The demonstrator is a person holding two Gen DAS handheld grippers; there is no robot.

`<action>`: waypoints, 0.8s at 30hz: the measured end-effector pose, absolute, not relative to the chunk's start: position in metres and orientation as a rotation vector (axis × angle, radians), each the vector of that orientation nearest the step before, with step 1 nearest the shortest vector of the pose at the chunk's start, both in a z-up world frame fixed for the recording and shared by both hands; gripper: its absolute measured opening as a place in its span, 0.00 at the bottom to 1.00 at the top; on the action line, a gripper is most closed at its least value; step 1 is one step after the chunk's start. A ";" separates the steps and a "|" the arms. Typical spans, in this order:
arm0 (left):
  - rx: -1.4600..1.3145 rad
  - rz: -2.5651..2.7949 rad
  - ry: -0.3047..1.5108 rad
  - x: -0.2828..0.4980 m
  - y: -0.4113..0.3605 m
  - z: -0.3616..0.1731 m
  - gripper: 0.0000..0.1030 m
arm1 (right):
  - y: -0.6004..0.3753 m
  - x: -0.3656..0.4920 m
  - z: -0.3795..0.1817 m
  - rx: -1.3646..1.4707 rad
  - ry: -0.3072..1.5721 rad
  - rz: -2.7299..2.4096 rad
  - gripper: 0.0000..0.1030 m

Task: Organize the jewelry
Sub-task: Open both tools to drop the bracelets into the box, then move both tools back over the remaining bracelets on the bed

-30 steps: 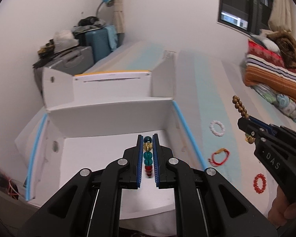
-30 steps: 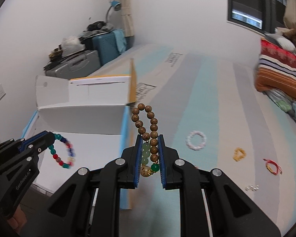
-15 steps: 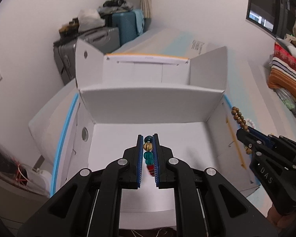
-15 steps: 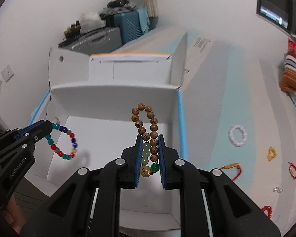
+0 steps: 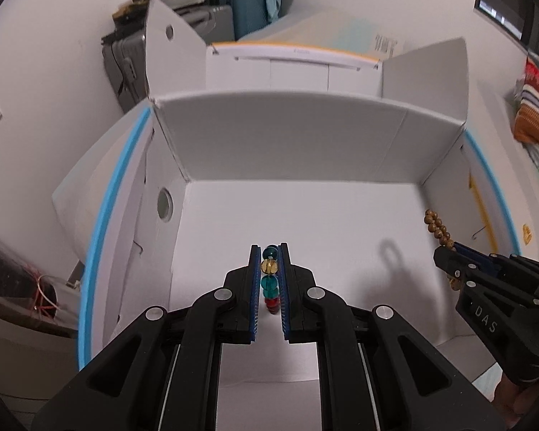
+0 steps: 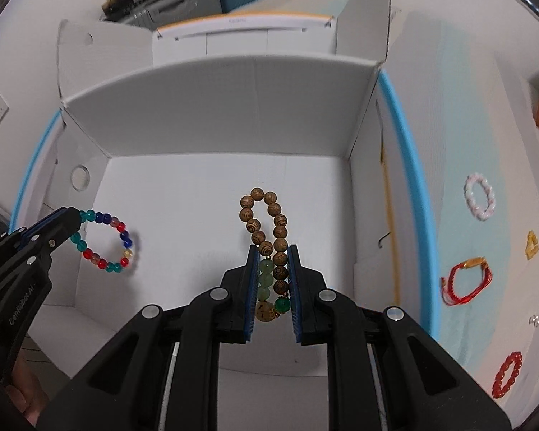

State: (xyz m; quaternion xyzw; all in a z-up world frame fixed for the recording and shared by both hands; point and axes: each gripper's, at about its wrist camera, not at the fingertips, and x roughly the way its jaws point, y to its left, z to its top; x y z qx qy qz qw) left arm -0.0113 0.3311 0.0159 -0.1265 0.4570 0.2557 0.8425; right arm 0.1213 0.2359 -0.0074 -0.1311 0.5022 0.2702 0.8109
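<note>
A white cardboard box (image 5: 287,151) with its flaps up fills both wrist views. My left gripper (image 5: 269,251) is shut on a colourful bead bracelet (image 5: 270,280) of teal, amber and red beads, held over the box floor; the same bracelet (image 6: 104,242) hangs as a ring at the left of the right wrist view. My right gripper (image 6: 272,249) is shut on a brown wooden bead bracelet (image 6: 266,222) with green beads and a gold charm, also over the box floor. That brown bracelet (image 5: 438,230) shows at the right of the left wrist view.
On the striped bed cover right of the box lie a white bracelet (image 6: 479,197), a red cord bracelet (image 6: 463,280), a yellow piece (image 6: 531,244) and a red bead bracelet (image 6: 508,375). Suitcases (image 5: 212,18) stand behind the box. Folded blankets (image 5: 535,107) lie at far right.
Both grippers have moved from beside the box to over its inside and tilted downward, each still holding its bracelet. The box now fills the views.
</note>
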 end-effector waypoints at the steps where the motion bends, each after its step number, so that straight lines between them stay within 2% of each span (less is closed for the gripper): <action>1: -0.267 0.539 0.978 -0.011 0.332 0.012 0.09 | 0.236 0.122 -0.010 -0.281 1.080 0.575 0.14; 11: -0.270 0.558 1.020 -0.013 0.338 0.001 0.11 | 0.242 0.120 -0.015 -0.299 1.080 0.560 0.18; 12: -0.269 0.564 1.022 -0.012 0.339 0.002 0.15 | 0.242 0.120 -0.014 -0.297 1.080 0.560 0.23; 13: -0.270 0.572 1.018 -0.013 0.338 0.004 0.27 | 0.242 0.119 -0.013 -0.296 1.073 0.559 0.28; 14: -0.272 0.590 1.008 -0.015 0.339 0.006 0.33 | 0.242 0.119 -0.011 -0.297 1.063 0.556 0.31; 15: -0.268 0.603 0.999 -0.017 0.339 0.008 0.42 | 0.242 0.118 -0.010 -0.296 1.058 0.554 0.39; 16: -0.259 0.612 0.985 -0.019 0.338 0.012 0.44 | 0.241 0.118 -0.008 -0.287 1.052 0.554 0.45; 17: -0.253 0.616 0.976 -0.020 0.336 0.015 0.45 | 0.241 0.117 -0.006 -0.279 1.044 0.558 0.46; 19: -0.248 0.622 0.956 -0.024 0.334 0.022 0.61 | 0.240 0.114 0.000 -0.273 1.029 0.571 0.52; 20: -0.240 0.628 0.944 -0.026 0.332 0.026 0.64 | 0.239 0.112 0.003 -0.270 1.023 0.579 0.54; 22: -0.221 0.639 0.916 -0.032 0.327 0.037 0.73 | 0.236 0.107 0.013 -0.258 0.989 0.585 0.69; 24: -0.217 0.638 0.888 -0.037 0.322 0.046 0.79 | 0.231 0.103 0.024 -0.242 0.949 0.587 0.76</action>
